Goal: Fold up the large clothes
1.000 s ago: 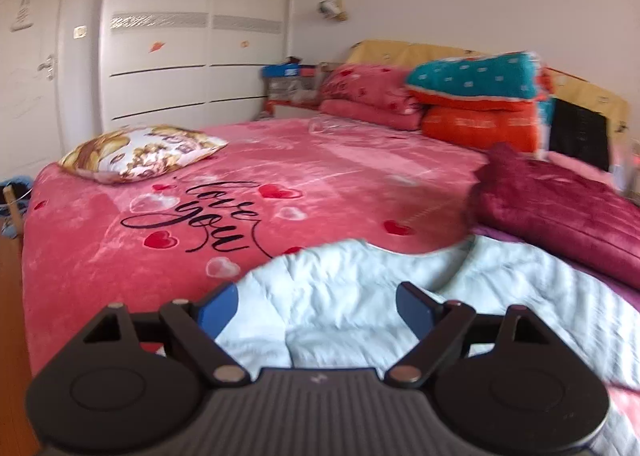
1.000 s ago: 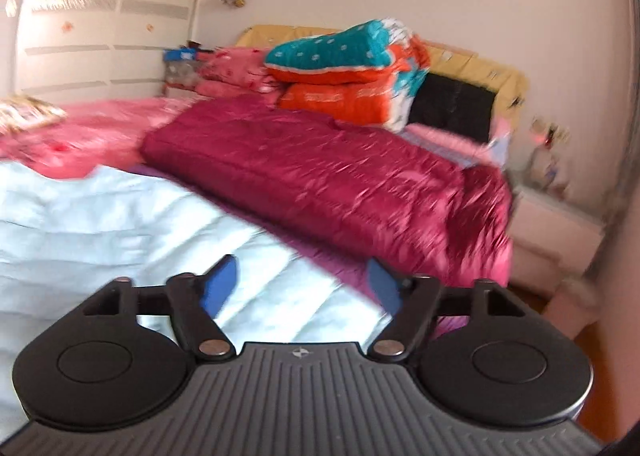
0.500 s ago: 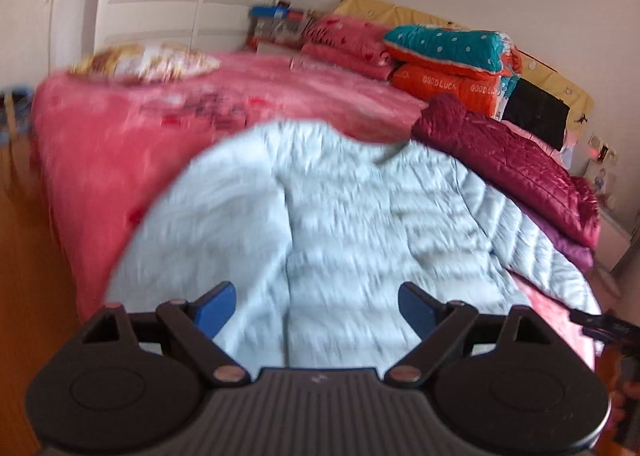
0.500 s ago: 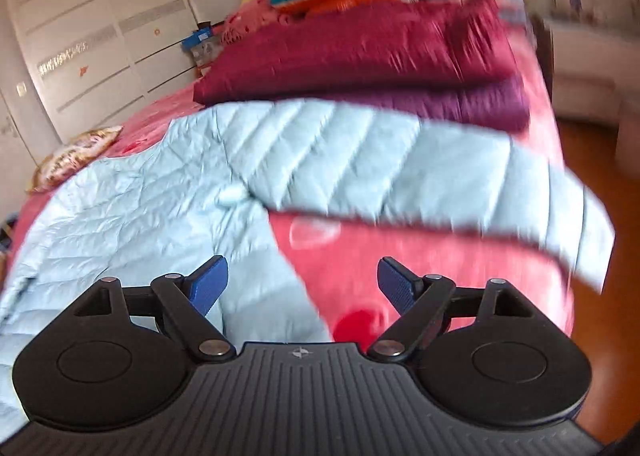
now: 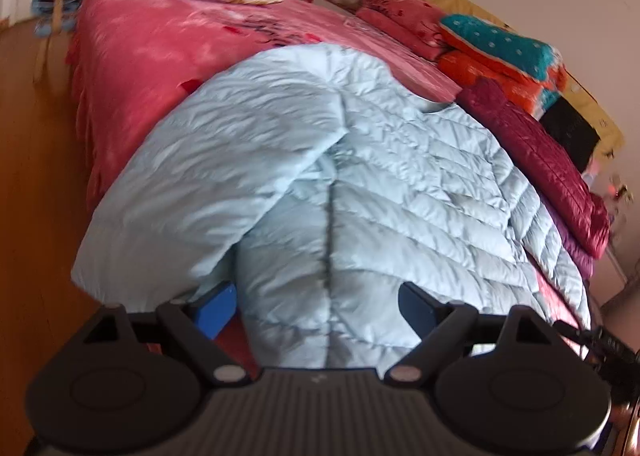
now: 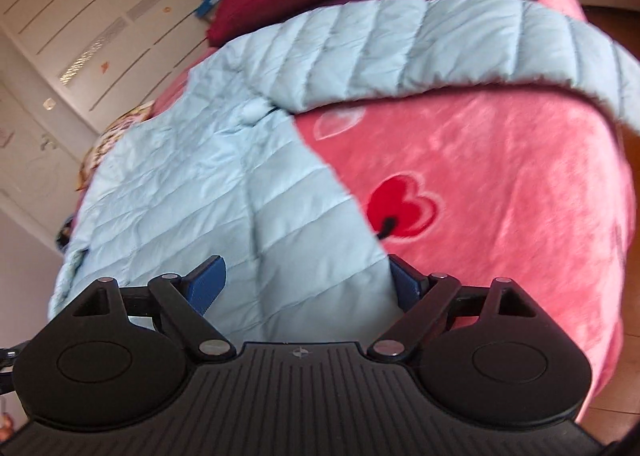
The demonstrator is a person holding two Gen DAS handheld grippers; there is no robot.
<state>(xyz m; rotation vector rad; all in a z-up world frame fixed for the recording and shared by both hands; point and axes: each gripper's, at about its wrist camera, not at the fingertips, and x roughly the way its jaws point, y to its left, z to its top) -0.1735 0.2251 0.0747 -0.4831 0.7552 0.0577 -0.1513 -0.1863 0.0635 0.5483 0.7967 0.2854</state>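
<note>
At the foot of the bed, left gripper [image 5: 316,304] and right gripper [image 6: 306,280] have dropped from facing the room to hover over the pale blue padded jacket [image 5: 360,191], jaws wide apart, clamping nothing. Folding appears not yet begun: one sleeve [image 6: 460,39] lies stretched out. Jacket rests on a pink heart-print blanket [image 6: 500,183]; maroon quilt [image 5: 540,159], stacked pillows, white wardrobe behind

Dark script on the pink blanket [image 5: 248,39] is too blurred to read.
</note>
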